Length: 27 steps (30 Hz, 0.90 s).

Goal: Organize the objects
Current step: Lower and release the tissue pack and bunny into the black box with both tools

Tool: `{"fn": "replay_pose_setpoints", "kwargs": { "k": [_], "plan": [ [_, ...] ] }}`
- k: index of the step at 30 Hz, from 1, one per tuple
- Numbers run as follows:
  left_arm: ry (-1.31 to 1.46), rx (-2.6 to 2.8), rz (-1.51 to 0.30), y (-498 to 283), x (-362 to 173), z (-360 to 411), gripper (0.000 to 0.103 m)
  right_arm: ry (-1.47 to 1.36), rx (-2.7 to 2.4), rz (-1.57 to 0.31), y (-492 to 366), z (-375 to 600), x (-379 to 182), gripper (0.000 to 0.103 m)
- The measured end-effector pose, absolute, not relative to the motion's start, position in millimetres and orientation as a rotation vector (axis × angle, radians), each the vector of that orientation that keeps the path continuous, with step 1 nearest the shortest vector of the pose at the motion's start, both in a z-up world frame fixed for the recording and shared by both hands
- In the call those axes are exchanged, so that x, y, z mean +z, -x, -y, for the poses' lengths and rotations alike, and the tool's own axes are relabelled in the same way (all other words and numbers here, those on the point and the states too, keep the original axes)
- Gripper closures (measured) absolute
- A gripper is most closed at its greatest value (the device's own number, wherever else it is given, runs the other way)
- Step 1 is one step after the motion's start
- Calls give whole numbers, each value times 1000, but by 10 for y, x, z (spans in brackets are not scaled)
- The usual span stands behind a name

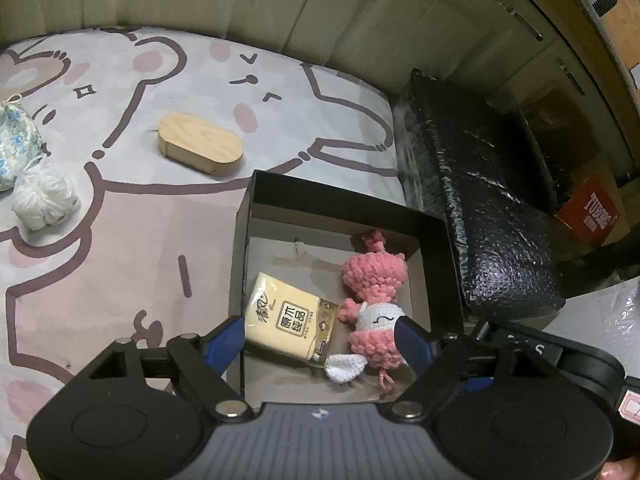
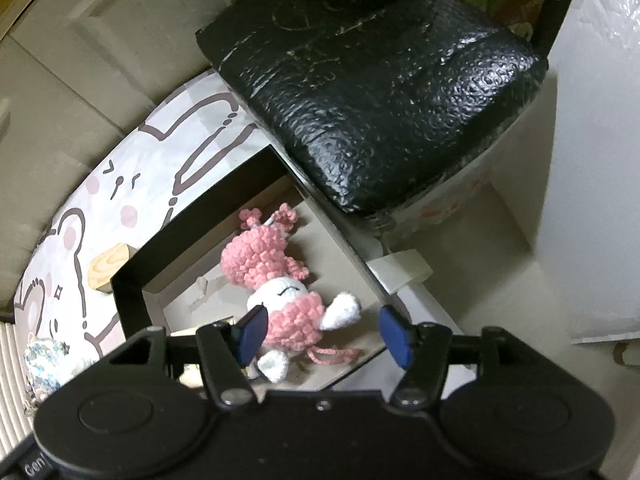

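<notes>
A black cardboard box [image 1: 344, 204] stands open on the bed. Inside lie a yellow tissue pack [image 1: 290, 322] and a pink and white crochet doll [image 1: 374, 304]. My left gripper [image 1: 320, 338] is open and empty, hovering over the box's near side. My right gripper [image 2: 322, 334] is open and empty above the doll [image 2: 276, 280], which lies in the box [image 2: 132, 280]. A wooden oval case [image 1: 200, 144], a white yarn ball [image 1: 44, 200] and a blue floral pouch [image 1: 16, 148] lie on the bedsheet outside the box.
The bedsheet [image 1: 120, 260] has a cartoon bear print. A large black bubble-wrapped parcel [image 1: 492, 216] sits to the right of the box, also in the right wrist view [image 2: 384, 92]. A red carton [image 1: 590, 210] and cupboard doors [image 1: 420, 20] lie beyond.
</notes>
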<state>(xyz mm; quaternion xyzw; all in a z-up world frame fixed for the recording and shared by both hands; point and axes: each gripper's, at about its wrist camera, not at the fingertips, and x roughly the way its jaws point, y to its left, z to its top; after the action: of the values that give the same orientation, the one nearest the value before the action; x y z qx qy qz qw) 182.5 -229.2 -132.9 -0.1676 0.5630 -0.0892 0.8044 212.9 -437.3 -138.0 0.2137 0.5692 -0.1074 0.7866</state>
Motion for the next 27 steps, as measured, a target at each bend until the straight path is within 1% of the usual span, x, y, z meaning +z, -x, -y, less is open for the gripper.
{"fn": "replay_pose_setpoints", "kwargs": {
  "k": [22, 27],
  "plan": [
    [304, -123, -1273, -1811, -1303, 2057, 21, -400, -193, -1218, -2027, 4264, -1253, 41],
    [249, -112, -1262, -1805, -1250, 2005, 21, -324, -189, -1206, -1995, 4195, -1196, 40]
  ]
}}
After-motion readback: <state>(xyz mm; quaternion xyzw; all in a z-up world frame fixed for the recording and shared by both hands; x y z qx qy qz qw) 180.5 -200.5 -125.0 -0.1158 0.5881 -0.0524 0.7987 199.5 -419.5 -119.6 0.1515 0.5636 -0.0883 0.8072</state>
